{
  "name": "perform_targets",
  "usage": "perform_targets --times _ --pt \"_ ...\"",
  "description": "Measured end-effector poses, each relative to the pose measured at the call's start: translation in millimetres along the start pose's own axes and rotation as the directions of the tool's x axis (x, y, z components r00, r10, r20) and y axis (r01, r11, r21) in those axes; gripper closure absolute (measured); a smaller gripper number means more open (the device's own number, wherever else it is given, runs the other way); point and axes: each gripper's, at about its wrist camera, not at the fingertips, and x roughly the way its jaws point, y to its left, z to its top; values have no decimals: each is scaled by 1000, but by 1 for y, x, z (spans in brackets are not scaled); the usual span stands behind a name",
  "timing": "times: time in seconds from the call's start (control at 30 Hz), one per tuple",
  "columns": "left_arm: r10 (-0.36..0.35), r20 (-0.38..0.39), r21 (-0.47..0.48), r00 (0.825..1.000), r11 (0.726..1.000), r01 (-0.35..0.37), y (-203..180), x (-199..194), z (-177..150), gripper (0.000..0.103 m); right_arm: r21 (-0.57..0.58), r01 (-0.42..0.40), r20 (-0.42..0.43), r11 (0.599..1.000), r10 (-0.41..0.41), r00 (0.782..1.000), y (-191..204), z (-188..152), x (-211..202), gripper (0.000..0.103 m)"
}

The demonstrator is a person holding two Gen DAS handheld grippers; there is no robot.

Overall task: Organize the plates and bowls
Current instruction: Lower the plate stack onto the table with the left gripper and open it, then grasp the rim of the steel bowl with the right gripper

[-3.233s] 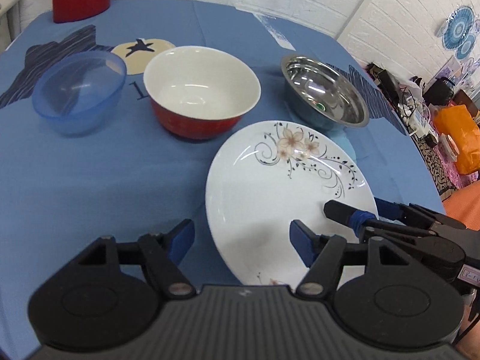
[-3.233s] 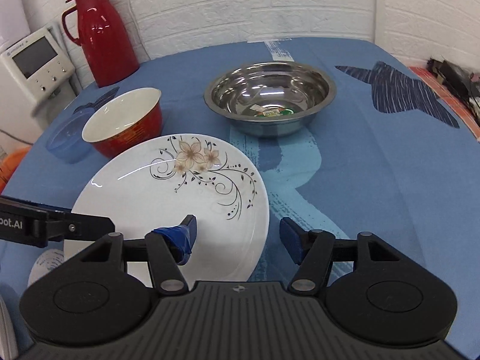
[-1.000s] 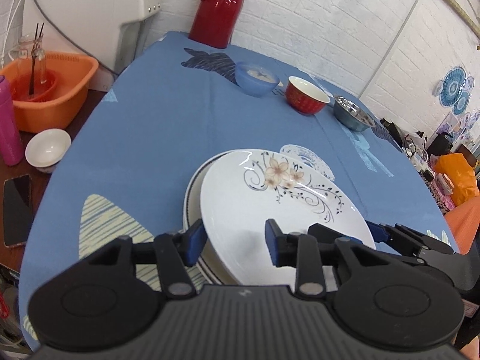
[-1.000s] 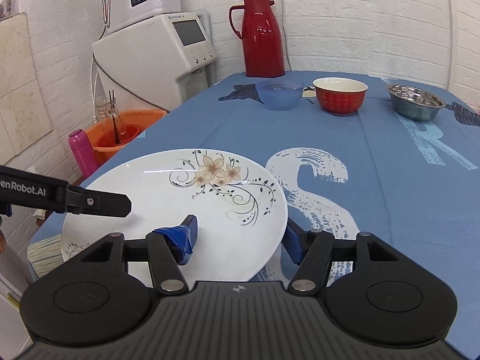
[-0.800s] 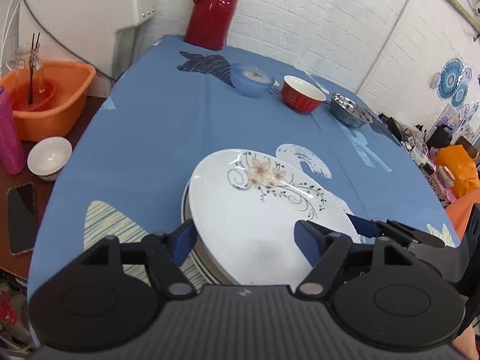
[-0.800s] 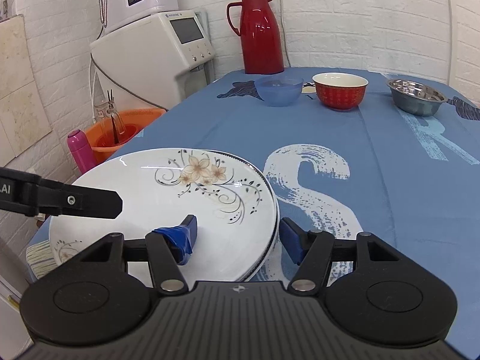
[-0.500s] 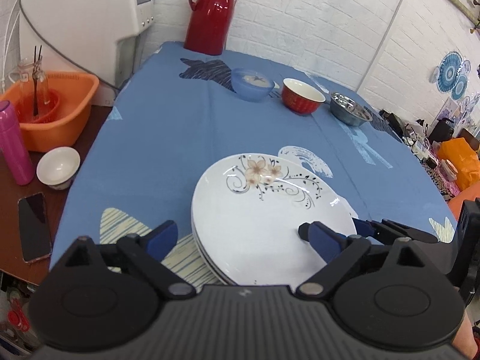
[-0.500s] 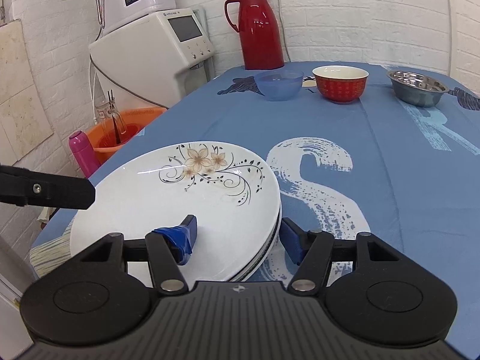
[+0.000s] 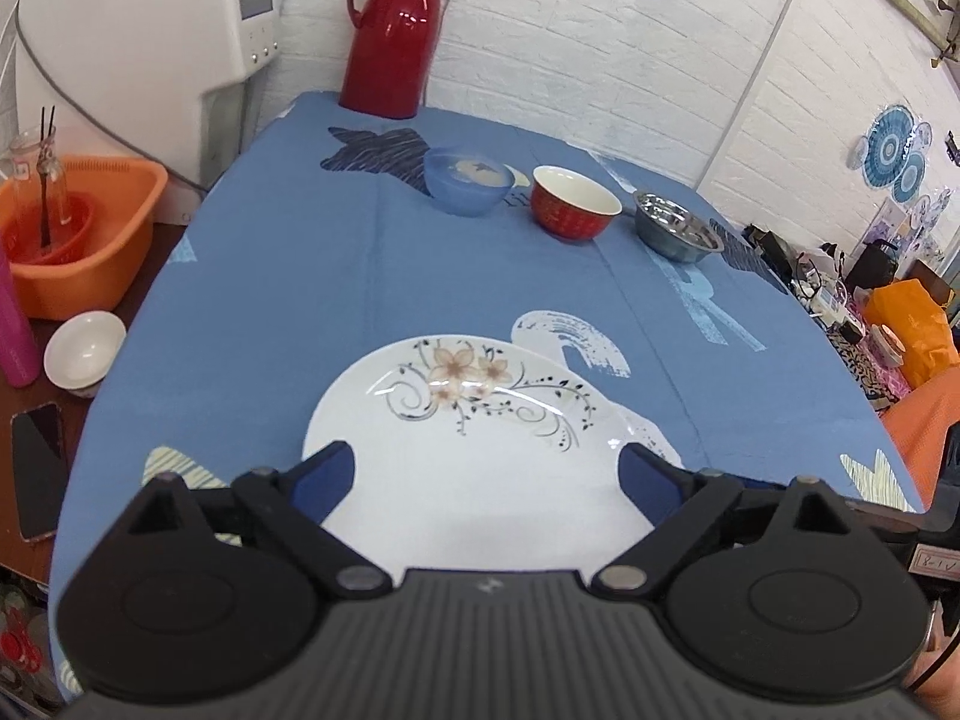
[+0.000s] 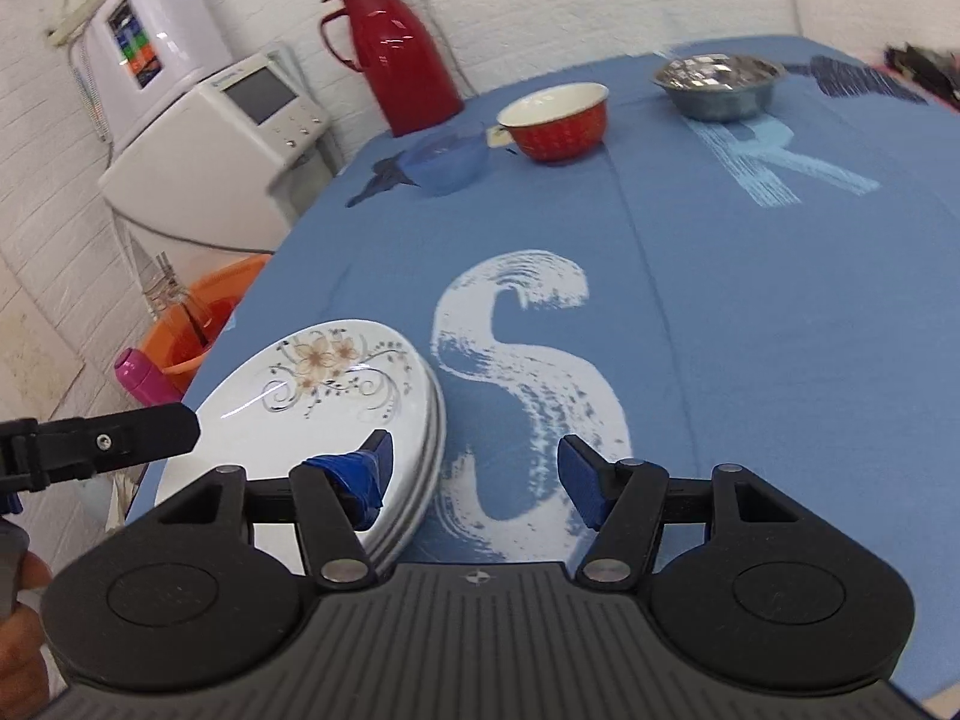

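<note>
Left tongs [image 9: 486, 474]: spread wide, holding nothing; the blue pads sit over the near rim of the plate [image 9: 474, 438], one at each side, apart from it as far as I can tell.

Right tongs [image 10: 474, 477]: also open and empty. The left pad [image 10: 360, 474] overlaps the plate stack's [image 10: 336, 414] near edge in the picture; whether it touches I cannot tell. The right pad hangs over bare tabletop [image 10: 750, 312].

Plates: the flowered plate lies on top of the stack, at the near-left part of the tabletop, at 9 o'clock of the right tongs. At least two more rims show under it. The stack looks square enough, and close to the tabletop's left edge.

Bowls: blue bowl [image 9: 468, 186], red bowl [image 9: 575, 209] and steel bowl [image 9: 678, 234] stand in a row at 12 to 1 o'clock, far side, well apart from the plates and not nested. Red flask [image 9: 393, 30] behind them at 11 o'clock.

Risks, judged:
- Either tongs pulling away low could clip the top plate's rim and slide it off the stack; glazed plates on each other slip easily.
- A hard knock could push the stack over the nearby left edge.
- Bowls next: a pinch on one rim gives poor hold, the red one being heavy and the steel one slick, so a tilt and drop in carrying is likely.
- Nesting in the wrong order could jam or rock them.
</note>
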Motion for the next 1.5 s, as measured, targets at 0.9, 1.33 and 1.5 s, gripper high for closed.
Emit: perform_targets --times 0.9,1.33,1.5 --pt "-88 -219 51 972 994 102 -172 154 61 2 40 115 37 993 -116 993 -186 87 -37 54" --pt "-142 -207 -236 968 967 92 -180 256 155 2 -64 164 158 984 -152 976 -194 233 39 54" --pt "-133 -160 -354 978 933 69 -184 297 190 2 -112 235 94 966 -225 970 -211 285 90 55"
